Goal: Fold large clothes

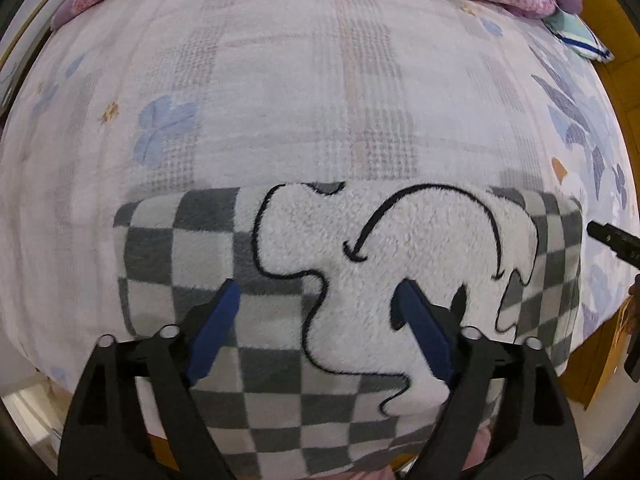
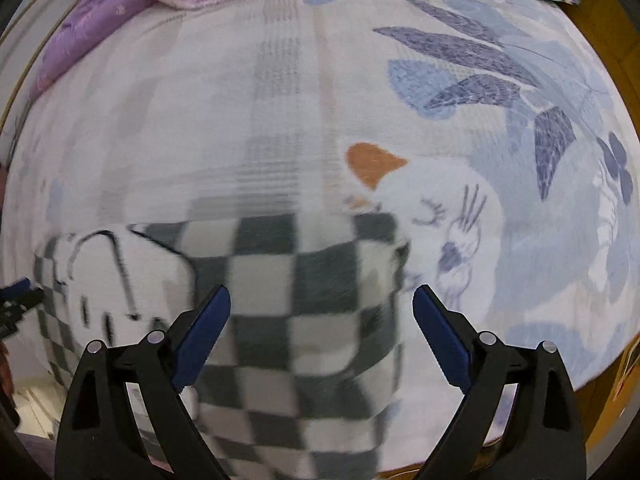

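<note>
While the folded grey-and-white checkered fleece garment [image 1: 352, 300] with its white plush figure is lying on the pale floral bedsheet [image 1: 280, 80], we are holding the left gripper [image 1: 320, 304] above it, jaws standing wide apart with nothing clamped. We are keeping the right gripper [image 2: 322, 308] spread just as wide over the garment's right edge [image 2: 396, 280], empty; that view is blurring. No containers are showing.

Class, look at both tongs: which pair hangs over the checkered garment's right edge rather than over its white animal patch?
The right tongs: the checkered garment ends between its fingers. The left tongs hang above the white patch.
</note>
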### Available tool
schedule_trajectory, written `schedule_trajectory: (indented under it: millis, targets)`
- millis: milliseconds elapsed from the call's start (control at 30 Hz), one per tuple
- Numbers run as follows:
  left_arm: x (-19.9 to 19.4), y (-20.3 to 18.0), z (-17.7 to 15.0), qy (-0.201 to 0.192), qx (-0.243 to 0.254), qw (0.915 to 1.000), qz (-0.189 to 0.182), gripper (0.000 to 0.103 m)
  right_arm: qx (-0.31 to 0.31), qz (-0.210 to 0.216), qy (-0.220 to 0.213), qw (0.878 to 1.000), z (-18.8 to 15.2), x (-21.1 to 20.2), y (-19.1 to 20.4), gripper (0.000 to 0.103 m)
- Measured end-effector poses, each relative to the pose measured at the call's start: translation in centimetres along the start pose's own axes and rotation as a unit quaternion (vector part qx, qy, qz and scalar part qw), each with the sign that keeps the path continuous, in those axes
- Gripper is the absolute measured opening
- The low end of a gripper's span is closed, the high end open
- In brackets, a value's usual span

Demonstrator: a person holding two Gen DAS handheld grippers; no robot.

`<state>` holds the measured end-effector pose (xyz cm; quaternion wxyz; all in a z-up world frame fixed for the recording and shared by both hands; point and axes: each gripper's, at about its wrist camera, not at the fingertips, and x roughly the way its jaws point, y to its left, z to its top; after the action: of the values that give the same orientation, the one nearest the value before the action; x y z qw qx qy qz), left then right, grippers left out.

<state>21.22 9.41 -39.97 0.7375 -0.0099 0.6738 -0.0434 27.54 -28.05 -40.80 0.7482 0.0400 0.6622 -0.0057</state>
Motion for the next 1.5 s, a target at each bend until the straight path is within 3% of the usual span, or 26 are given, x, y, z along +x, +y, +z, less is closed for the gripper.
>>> schedule_trajectory:
  millis: [167,300,400,533,600,667,733,767,800,833,867,900,967,1067,1167,1500]
  targets:
    - [0.5,1.3,1.1,0.003,-0.055,0.9985,0.006,0.085,0.016,0.036,0.032,0.999,1.5,2.5,-3.5,0.089]
    - [0.1,6.7,2.7,-0.005,-0.140,0.9900,0.019,0.091,0.058,0.082,0.062,0.993,2.2,4.2,-5.2,0.089]
    - [0.3,11.7,3.6,-0.007,-0.195,0.9799,0.043,0.091,0.073,0.090,0.074,0.991,2.6,4.9,-5.4,0.089]
    - [3.2,17.3,4.5,0.032,-0.251,0.9667,0.042,0.091,0.096,0.102,0.082,0.987,2.7,5.6,-5.4,0.089]
    - [5.2,19.0,4.6,0.059,-0.265,0.9616,0.042,0.091,0.095,0.087,0.098,0.987,2.7,6.4,-4.9,0.089]
    - [7.1,19.9,4.4,0.085,-0.279,0.9564,0.008,0.090,0.109,0.102,0.116,0.982,2.4,7.0,-4.2,0.089]
    - [8.4,20.3,4.0,0.090,-0.292,0.9521,-0.008,0.085,0.116,0.090,0.127,0.981,2.4,7.6,-3.7,0.089]
    - [8.7,20.5,3.9,0.089,-0.302,0.9488,-0.022,0.068,0.117,0.086,0.129,0.981,2.4,7.6,-3.5,0.087]
    - [8.9,20.8,3.6,0.086,-0.325,0.9412,-0.032,0.063,0.122,0.084,0.130,0.980,2.5,7.6,-3.4,0.079]
    - [8.7,20.8,3.7,0.080,-0.328,0.9409,-0.030,0.056,0.134,0.088,0.131,0.978,2.5,7.5,-3.4,0.062]
    - [8.4,20.8,3.8,0.078,-0.326,0.9418,-0.026,0.045,0.144,0.082,0.129,0.978,2.5,7.2,-3.5,0.053]
    - [8.1,20.9,3.9,0.076,-0.328,0.9412,-0.024,0.036,0.155,0.068,0.122,0.978,2.4,6.8,-3.6,0.048]
    - [7.1,21.2,3.9,0.061,-0.338,0.9390,-0.025,0.033,0.160,0.066,0.116,0.978,2.4,6.3,-3.6,0.041]
    - [5.4,21.0,3.5,0.026,-0.353,0.9351,-0.020,0.031,0.159,0.069,0.104,0.979,2.3,5.4,-3.9,0.039]
    - [3.3,19.9,3.4,-0.012,-0.335,0.9422,-0.005,0.030,0.171,0.072,0.093,0.978,2.3,4.6,-3.9,0.038]
    - [-0.2,18.9,4.1,-0.062,-0.336,0.9397,-0.015,0.024,0.182,0.091,0.063,0.977,2.5,1.3,-4.0,0.037]
